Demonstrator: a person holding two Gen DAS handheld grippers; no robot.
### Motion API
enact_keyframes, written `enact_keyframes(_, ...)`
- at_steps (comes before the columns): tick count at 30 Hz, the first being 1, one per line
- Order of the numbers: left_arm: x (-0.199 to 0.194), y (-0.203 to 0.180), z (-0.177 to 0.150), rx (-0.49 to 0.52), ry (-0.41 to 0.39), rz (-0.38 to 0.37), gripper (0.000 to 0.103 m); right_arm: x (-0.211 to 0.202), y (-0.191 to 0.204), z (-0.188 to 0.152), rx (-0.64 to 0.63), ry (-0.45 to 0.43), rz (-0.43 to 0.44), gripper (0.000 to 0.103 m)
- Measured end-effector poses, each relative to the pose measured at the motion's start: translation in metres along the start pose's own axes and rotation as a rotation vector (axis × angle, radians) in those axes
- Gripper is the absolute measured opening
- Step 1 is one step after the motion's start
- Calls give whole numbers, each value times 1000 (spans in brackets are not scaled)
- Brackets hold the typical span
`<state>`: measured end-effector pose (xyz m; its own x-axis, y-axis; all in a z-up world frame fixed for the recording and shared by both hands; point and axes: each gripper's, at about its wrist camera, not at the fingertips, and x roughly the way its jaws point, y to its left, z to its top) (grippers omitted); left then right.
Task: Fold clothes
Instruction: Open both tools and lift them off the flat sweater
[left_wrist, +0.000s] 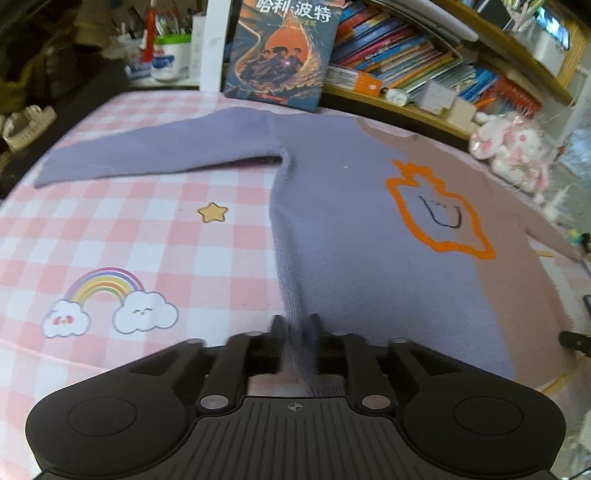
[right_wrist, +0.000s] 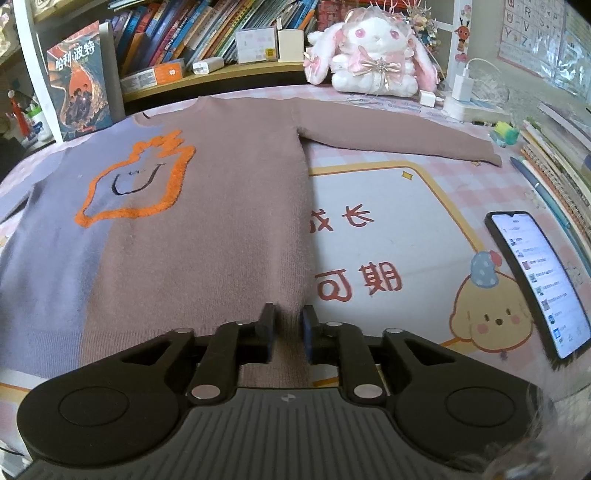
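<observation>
A knit sweater lies flat on the table, front up, with an orange outline figure (left_wrist: 436, 210) on its chest. Its left half is lavender (left_wrist: 351, 240), its right half dusty brown (right_wrist: 221, 221). Both sleeves are spread out sideways: the lavender sleeve (left_wrist: 155, 151) and the brown sleeve (right_wrist: 399, 136). My left gripper (left_wrist: 295, 325) is at the lavender bottom corner; its jaws stand apart with a blurred fold of hem loose between them. My right gripper (right_wrist: 289, 317) is at the brown bottom corner, jaws a little apart, the hem edge lying flat between the blue pads.
The table wears a pink checked cover (left_wrist: 147, 236) with rainbow and star prints. A lit phone (right_wrist: 539, 280) lies at the right, with pens and notebooks (right_wrist: 554, 173) beyond. A plush rabbit (right_wrist: 373, 51), an upright book (left_wrist: 280, 51) and a bookshelf (right_wrist: 207, 37) line the far edge.
</observation>
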<state>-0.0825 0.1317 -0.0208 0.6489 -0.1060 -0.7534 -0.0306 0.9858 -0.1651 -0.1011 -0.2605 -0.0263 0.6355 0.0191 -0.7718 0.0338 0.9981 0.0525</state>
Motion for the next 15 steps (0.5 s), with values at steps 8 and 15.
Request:
enact_keyframes(8,-40,-40,-8,5,-153,51,80,-16,-5,-1,37,-51,-29,92)
enact_keyframes(15,-58,-77,-27,-5,-207,79,81,-38,1,-9,29,-157,-28,103)
